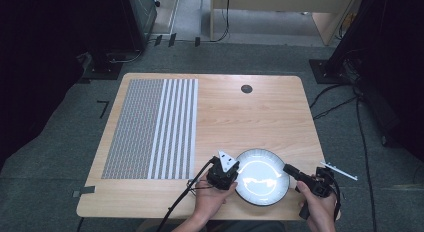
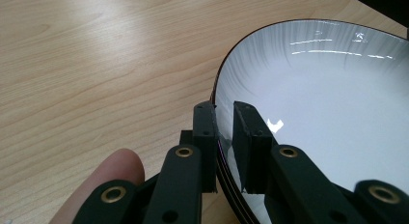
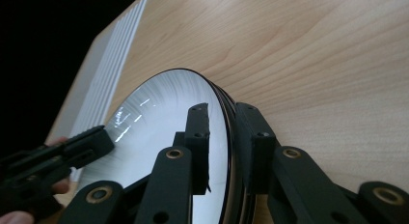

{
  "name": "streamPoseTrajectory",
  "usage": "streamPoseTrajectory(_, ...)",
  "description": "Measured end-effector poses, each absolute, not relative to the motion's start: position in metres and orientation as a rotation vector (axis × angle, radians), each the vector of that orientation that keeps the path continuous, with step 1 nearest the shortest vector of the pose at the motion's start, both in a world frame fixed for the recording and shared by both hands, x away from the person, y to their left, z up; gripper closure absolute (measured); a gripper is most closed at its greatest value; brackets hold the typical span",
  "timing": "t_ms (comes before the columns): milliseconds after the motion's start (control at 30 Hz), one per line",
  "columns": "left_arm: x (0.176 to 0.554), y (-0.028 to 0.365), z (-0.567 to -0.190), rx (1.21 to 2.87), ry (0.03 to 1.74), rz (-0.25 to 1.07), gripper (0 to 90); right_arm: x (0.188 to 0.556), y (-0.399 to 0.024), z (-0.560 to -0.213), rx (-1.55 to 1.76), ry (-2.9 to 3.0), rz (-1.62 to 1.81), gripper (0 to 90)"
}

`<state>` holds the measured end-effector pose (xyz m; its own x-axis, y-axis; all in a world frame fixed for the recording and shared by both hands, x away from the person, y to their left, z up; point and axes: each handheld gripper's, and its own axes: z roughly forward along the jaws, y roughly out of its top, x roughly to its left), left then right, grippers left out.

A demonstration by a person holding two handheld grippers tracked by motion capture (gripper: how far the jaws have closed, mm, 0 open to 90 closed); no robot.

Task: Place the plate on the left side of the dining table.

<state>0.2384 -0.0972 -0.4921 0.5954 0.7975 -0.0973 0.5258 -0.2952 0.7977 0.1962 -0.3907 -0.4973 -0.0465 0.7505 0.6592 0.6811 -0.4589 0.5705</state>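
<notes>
A white plate with a dark rim [image 1: 261,184] lies near the front edge of the wooden table [image 1: 250,122]. My left gripper [image 1: 233,168] sits at its left edge. In the left gripper view, the left gripper [image 2: 224,108] is shut on the plate [image 2: 328,103], one jaw outside the rim and one inside. My right gripper [image 1: 290,168] is at the right edge. In the right gripper view, the right gripper [image 3: 223,108] straddles the plate [image 3: 159,118], a gap showing between the inner jaw and the rim. The left gripper [image 3: 89,143] appears across the plate.
A grey and white striped mat [image 1: 150,127] covers the left half of the table. A small black round hole [image 1: 246,89] sits near the far edge. Bare wood lies between mat and plate. Cables [image 1: 345,107] run on the floor at the right.
</notes>
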Motion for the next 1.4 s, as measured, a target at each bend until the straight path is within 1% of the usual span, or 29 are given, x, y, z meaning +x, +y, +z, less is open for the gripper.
streamPoseTrajectory(133,0.238,-0.098,-0.492,1.973,1.057,0.409,80.8,0.196,-0.373,-0.492,1.992,1.636,1.376,78.8)
streamPoseTrajectory(167,0.238,-0.098,-0.493,1.971,1.056,0.412,80.8,0.196,-0.373,-0.492,1.992,1.636,1.376,78.8)
streamPoseTrajectory(200,0.238,-0.098,-0.493,1.969,1.058,0.413,80.6,0.195,-0.366,-0.491,1.917,1.666,1.304,79.4)
streamPoseTrajectory(300,0.239,-0.098,-0.493,1.967,1.058,0.411,80.6,0.195,-0.362,-0.491,1.886,1.667,1.265,80.5)
streamPoseTrajectory(367,0.238,-0.098,-0.493,1.966,1.056,0.417,80.5,0.194,-0.359,-0.491,1.880,1.653,1.214,87.1)
streamPoseTrajectory(567,0.239,-0.098,-0.493,1.967,1.054,0.411,80.0,0.195,-0.372,-0.497,1.990,1.577,1.377,88.8)
streamPoseTrajectory(667,0.239,-0.098,-0.494,1.969,1.040,0.406,78.7,0.194,-0.373,-0.498,2.006,1.570,1.390,89.0)
streamPoseTrajectory(700,0.239,-0.098,-0.494,1.970,1.030,0.396,76.2,0.194,-0.374,-0.498,2.024,1.561,1.398,89.1)
streamPoseTrajectory(733,0.240,-0.097,-0.493,1.973,1.021,0.362,70.3,0.194,-0.377,-0.498,2.063,1.541,1.432,89.4)
streamPoseTrajectory(833,0.240,-0.096,-0.492,1.972,1.021,0.326,62.2,0.192,-0.388,-0.499,2.134,1.446,1.568,90.0)
streamPoseTrajectory(867,0.241,-0.096,-0.492,1.974,1.025,0.314,61.3,0.192,-0.392,-0.499,2.161,1.436,1.646,90.0)
streamPoseTrajectory(933,0.240,-0.096,-0.493,1.989,1.020,0.313,60.9,0.192,-0.393,-0.498,2.160,1.441,1.658,90.0)
streamPoseTrajectory(967,0.239,-0.095,-0.493,1.996,1.017,0.312,60.9,0.192,-0.391,-0.496,2.136,1.486,1.608,90.0)
streamPoseTrajectory(1133,0.236,-0.087,-0.489,1.983,1.012,0.300,69.3,0.187,-0.389,-0.485,2.049,1.555,1.469,90.0)
streamPoseTrajectory(1167,0.236,-0.086,-0.488,1.981,1.009,0.297,70.7,0.186,-0.390,-0.484,2.022,1.618,1.444,84.0)
streamPoseTrajectory(1200,0.236,-0.085,-0.488,1.983,1.010,0.292,70.7,0.186,-0.390,-0.484,2.022,1.618,1.444,84.0)
streamPoseTrajectory(1233,0.236,-0.083,-0.487,1.994,1.006,0.288,73.6,0.186,-0.390,-0.486,2.029,1.662,1.443,80.2)
streamPoseTrajectory(1400,0.235,-0.081,-0.489,2.003,1.003,0.274,75.7,0.186,-0.390,-0.491,2.050,1.725,1.431,78.5)
